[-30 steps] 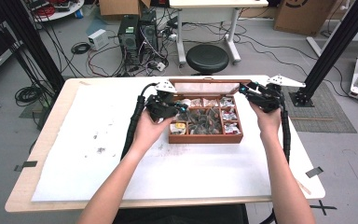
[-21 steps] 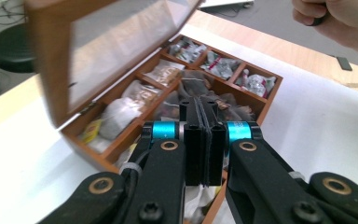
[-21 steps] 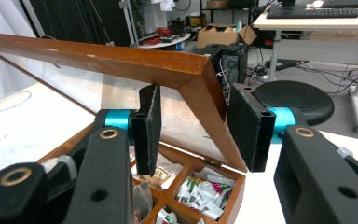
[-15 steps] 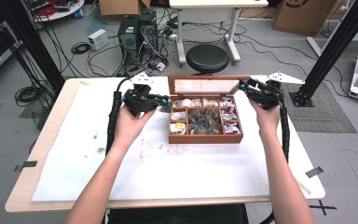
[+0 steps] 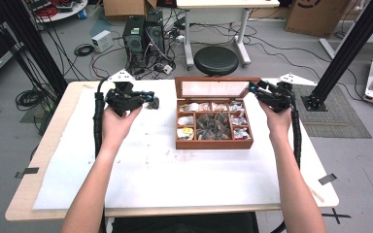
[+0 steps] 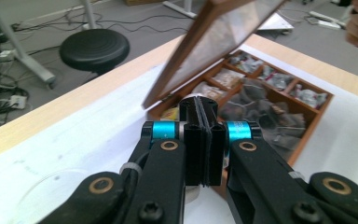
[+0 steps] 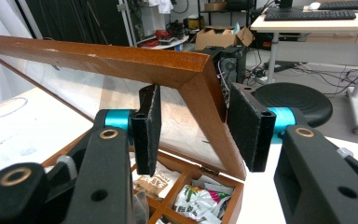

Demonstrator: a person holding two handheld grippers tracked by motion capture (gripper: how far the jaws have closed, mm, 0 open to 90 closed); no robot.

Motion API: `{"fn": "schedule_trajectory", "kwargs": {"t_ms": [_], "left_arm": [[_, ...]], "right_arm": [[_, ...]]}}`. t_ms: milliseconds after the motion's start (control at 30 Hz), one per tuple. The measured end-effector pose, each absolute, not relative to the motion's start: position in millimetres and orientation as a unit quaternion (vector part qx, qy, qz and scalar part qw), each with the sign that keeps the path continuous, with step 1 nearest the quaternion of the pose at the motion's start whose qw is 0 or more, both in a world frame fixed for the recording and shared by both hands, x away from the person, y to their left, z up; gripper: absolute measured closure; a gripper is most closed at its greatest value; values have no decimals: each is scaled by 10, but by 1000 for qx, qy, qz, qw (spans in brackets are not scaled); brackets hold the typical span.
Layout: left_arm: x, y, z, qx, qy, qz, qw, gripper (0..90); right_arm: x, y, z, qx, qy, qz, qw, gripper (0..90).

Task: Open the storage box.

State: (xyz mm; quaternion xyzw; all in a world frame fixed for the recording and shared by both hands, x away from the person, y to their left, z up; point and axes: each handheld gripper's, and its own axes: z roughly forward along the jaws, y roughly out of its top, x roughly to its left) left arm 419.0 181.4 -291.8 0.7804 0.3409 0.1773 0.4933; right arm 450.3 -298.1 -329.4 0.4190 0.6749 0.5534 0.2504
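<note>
A wooden compartment box [image 5: 213, 143] holding several tea packets [image 5: 213, 125] stands at the table's far middle, its glass lid [image 5: 213, 88] raised. My right gripper [image 5: 253, 90] is at the lid's right corner. In the right gripper view the gripper [image 7: 196, 112] is shut on the lid's wooden frame [image 7: 214, 121], keeping it tilted open. My left gripper [image 5: 149, 101] hangs over the table left of the box, shut on a small dark packet [image 5: 154, 103]. In the left gripper view its pads [image 6: 200, 126] meet with a thin edge pinched between them, and the box [image 6: 327, 101] and lid [image 6: 214, 42] lie beyond.
A white sheet [image 5: 165, 170] covers the wooden table. Behind the far edge are a black stool [image 5: 216, 59], computer towers [image 5: 143, 34] and floor cables. Black frame posts [image 5: 349, 48] rise at the right and left.
My left gripper has drawn back out of the box and travelled left over the table with the packet. The right gripper and the lid have stayed put.
</note>
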Motion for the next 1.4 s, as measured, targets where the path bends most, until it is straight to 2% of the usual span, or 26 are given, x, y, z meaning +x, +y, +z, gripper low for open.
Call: {"fn": "schedule_trajectory", "kwargs": {"t_ms": [600, 1400], "left_arm": [[4369, 2214, -3016, 755, 394, 206, 482, 890], [4485, 2208, -3109, 752, 407, 211, 474, 890]], "right_arm": [[4498, -2985, -3300, 419, 675, 554, 249, 560], [4494, -2984, -3302, 419, 675, 554, 248, 560]]}}
